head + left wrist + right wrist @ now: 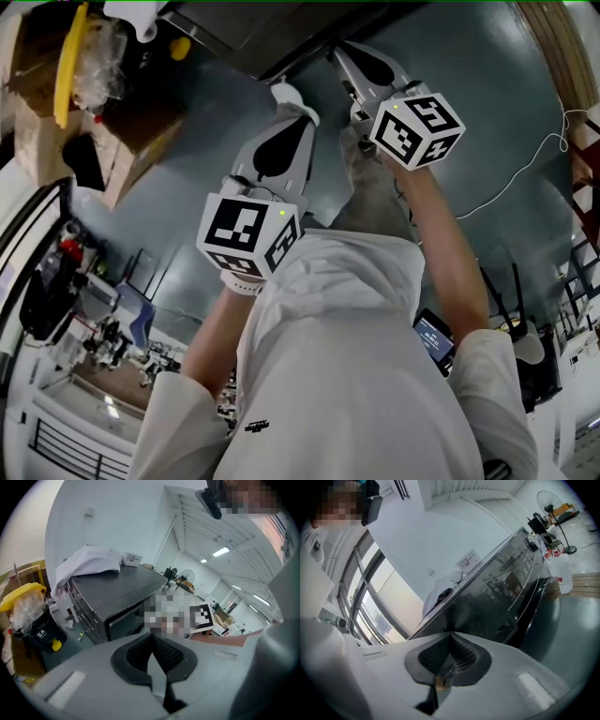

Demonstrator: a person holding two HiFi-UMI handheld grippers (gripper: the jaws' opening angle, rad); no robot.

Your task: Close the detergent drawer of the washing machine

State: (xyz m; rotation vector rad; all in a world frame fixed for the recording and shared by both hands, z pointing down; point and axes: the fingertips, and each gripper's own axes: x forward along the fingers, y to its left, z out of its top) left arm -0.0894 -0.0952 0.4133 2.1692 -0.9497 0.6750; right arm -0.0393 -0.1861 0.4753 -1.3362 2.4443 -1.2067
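- Two grippers are held up in front of the person, both pointing toward the washing machine, which lies at the top edge of the head view.
- The left gripper is the lower one in the head view, with its marker cube close to the person's white shirt.
- Its fingers are pressed together along their whole length, with nothing between them.
- The right gripper reaches a little further and ends near the dark edge of the machine; I cannot tell if it touches it.
- Its fingers are also closed on each other and hold nothing.
- In the left gripper view the washing machine is a dark grey box on the floor, apart from the left gripper, and a white cloth lies on its top.
- In the right gripper view the washing machine fills the middle, with its glossy control panel and a knob toward the right, just beyond the right gripper.
- The detergent drawer should be on this front, but I cannot make it out in any view, so open or closed I cannot say.
- A yellow-lidded bin stands on the floor beside the machine.
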